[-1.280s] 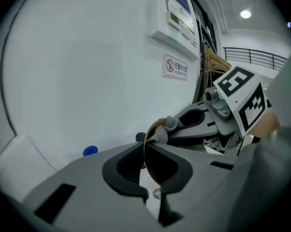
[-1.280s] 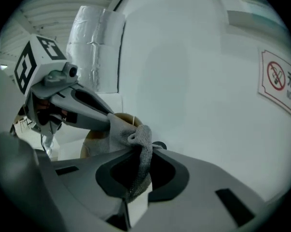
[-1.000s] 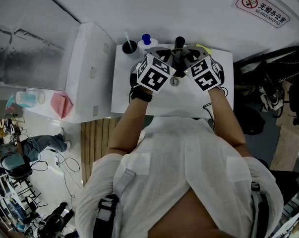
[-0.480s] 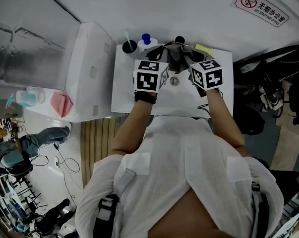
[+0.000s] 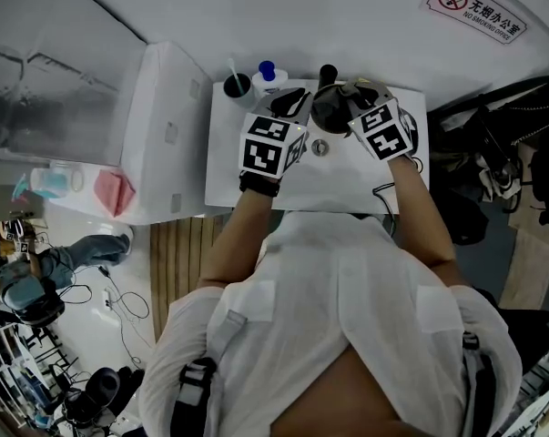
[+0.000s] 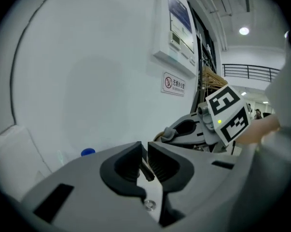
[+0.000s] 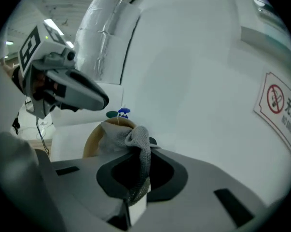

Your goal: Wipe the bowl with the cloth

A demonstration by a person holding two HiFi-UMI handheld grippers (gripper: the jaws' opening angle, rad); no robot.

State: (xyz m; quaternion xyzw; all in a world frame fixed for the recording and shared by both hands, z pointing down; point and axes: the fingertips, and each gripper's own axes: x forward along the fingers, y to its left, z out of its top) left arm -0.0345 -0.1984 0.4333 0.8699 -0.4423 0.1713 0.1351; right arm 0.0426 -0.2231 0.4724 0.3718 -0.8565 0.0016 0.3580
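Right gripper view, right gripper [image 7: 140, 153] jaws clamped on grey cloth [image 7: 137, 137], cloth draped over bowl [image 7: 90, 143] rim just beyond them, left gripper [image 6: 145, 148] jaws just eased open to narrow gap, thin dark sliver [image 6: 145, 170] between.

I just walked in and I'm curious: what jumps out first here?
The right gripper pinches a grey cloth in its jaws, bunched at a tan-rimmed bowl near the far edge of the white table. A red no-smoking sign hangs on the wall to the right.
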